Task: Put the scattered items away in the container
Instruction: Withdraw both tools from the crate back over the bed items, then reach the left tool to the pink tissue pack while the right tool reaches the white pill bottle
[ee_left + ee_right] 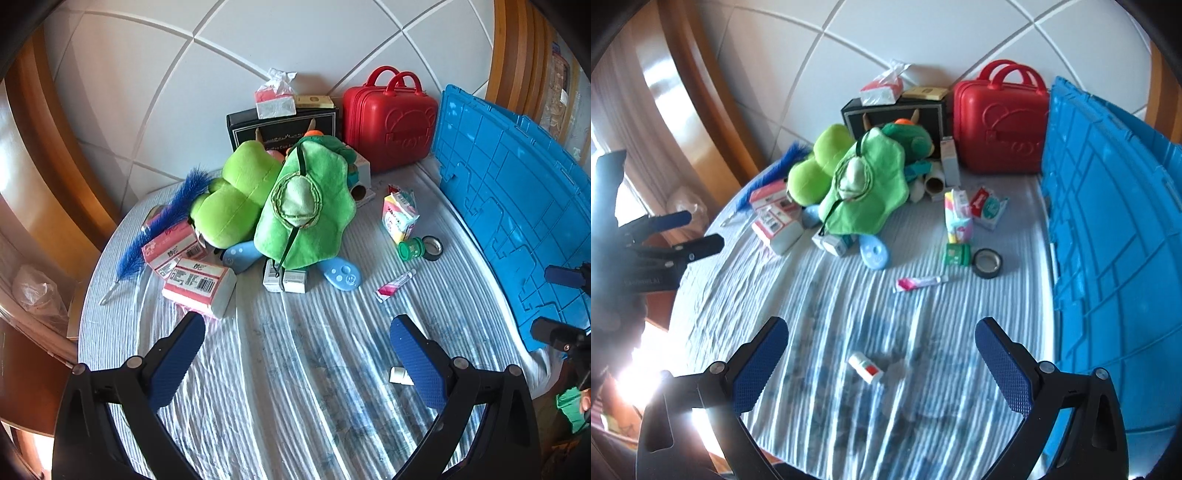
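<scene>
Striped blue-white cloth (849, 314) on surface, white tiled wall (147, 74) beyond. Left gripper (295, 354), right gripper (882, 354) both spread, empty. Scattered items ahead; blue container (1108, 221) right of both

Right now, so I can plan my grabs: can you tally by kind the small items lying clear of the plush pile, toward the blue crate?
Tissue packets: 2
Green jar: 1
Black tape roll: 1
Pink tube: 1
White vial: 1
Total: 6
</scene>
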A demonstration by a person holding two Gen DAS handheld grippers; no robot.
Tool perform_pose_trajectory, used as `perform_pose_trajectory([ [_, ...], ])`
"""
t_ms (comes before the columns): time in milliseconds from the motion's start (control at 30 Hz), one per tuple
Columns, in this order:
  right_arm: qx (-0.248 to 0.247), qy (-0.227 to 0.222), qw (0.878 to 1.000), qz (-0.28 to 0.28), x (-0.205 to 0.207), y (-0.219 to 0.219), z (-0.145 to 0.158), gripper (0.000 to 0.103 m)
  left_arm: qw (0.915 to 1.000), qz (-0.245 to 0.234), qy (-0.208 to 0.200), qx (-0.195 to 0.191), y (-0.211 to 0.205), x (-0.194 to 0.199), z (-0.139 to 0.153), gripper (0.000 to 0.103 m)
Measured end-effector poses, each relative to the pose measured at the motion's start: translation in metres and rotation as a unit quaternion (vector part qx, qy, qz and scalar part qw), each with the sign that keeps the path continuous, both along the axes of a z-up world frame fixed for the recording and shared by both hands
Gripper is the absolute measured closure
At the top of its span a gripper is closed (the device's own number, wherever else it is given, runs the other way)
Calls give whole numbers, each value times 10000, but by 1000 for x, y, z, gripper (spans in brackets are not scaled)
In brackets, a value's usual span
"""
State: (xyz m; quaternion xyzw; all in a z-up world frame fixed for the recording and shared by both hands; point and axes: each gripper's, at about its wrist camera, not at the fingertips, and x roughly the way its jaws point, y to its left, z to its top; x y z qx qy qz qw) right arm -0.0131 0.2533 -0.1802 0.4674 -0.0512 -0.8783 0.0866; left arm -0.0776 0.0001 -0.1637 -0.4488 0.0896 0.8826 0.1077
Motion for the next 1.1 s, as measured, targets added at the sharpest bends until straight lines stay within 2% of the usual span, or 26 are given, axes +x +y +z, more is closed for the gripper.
perform_pose_trajectory([
  [167, 60, -364, 9989, 276, 0, -21, -52, 0, 9999, 0, -100, -75, -13, 0, -28, 1],
  [267, 129, -568, 9973, 449, -5, -33, -83, 0, 9995, 253, -140, -98, -27, -11, -47, 1],
  [467, 206, -842, 9943, 616, -15, -48, -132, 0, 9948, 983, -280, -22, -63, -56, -88, 1],
  [700, 513, -861, 9900, 996, -25, -62, -177, 1, 9839, 1669, -618, 140, -94, -120, -135, 1],
  [800, 698, -822, 9876, 1140, -28, -65, -192, 6, 9762, 2003, -772, 295, -104, -142, -151, 1],
  [867, 776, -834, 9859, 1226, -31, -66, -200, 15, 9701, 2224, -872, 428, -110, -154, -161, 1],
  [933, 864, -827, 9842, 1307, -33, -67, -207, 30, 9634, 2439, -967, 542, -115, -162, -170, 1],
  [1100, 973, -734, 9825, 1411, -35, -66, -210, 42, 9447, 3001, -1047, 803, -121, -178, -186, 1],
])
